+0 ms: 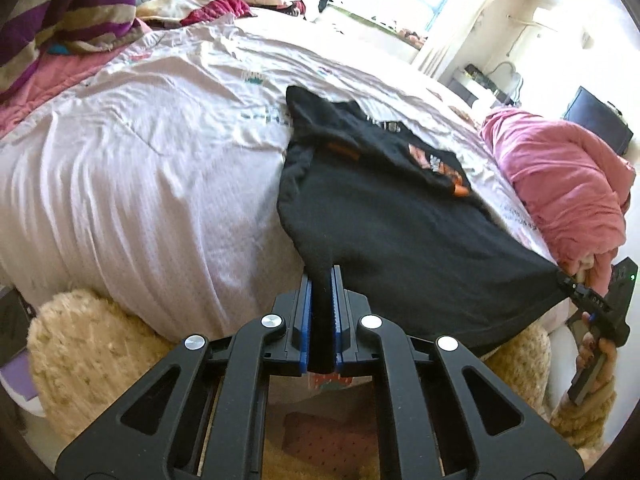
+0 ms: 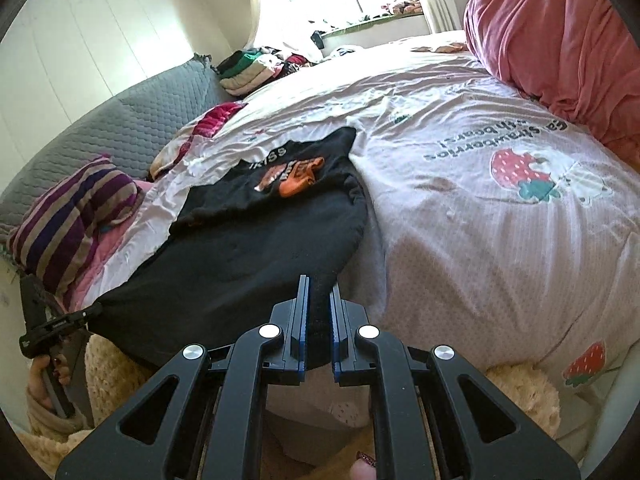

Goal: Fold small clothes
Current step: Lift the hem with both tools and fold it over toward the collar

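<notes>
A small black T-shirt with an orange print lies on the pale bedsheet, its top part folded over. My left gripper is shut on one corner of the shirt's near hem, black cloth pinched between the blue pads. In the right wrist view the same black T-shirt stretches away, and my right gripper is shut on the other hem corner. The hem hangs taut between the two grippers, lifted off the bed's edge. Each view shows the other gripper at its side, the right gripper and the left gripper.
A bunched pink duvet lies on the right of the bed. A striped purple blanket lies at the left. Folded clothes are stacked at the far end by the window. A fluffy beige sleeve shows beneath the grippers.
</notes>
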### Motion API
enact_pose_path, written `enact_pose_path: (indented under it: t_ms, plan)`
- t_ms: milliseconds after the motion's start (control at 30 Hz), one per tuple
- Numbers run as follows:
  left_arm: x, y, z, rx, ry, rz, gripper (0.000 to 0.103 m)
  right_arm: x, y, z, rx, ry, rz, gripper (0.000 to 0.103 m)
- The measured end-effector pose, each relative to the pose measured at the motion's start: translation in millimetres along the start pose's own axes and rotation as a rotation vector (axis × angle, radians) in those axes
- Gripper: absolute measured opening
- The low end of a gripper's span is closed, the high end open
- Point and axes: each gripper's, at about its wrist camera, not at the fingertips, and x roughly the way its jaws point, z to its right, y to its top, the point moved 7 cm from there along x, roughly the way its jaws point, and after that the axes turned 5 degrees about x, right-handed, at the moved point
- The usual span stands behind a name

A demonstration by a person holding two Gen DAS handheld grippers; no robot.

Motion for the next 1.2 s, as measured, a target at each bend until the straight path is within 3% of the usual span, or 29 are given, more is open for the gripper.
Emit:
enact_pose_path:
  t_ms: [600, 1200]
  plan:
    - [-5, 49, 7, 0.066, 0.071, 0.073, 0.003, 7, 56, -18, 0.000, 0.010, 0.097, 0.008]
    - [11, 88, 1, 0.060, 0.103, 0.111, 0.003, 27, 93, -18, -0.007, -0.005, 0.146, 0.008]
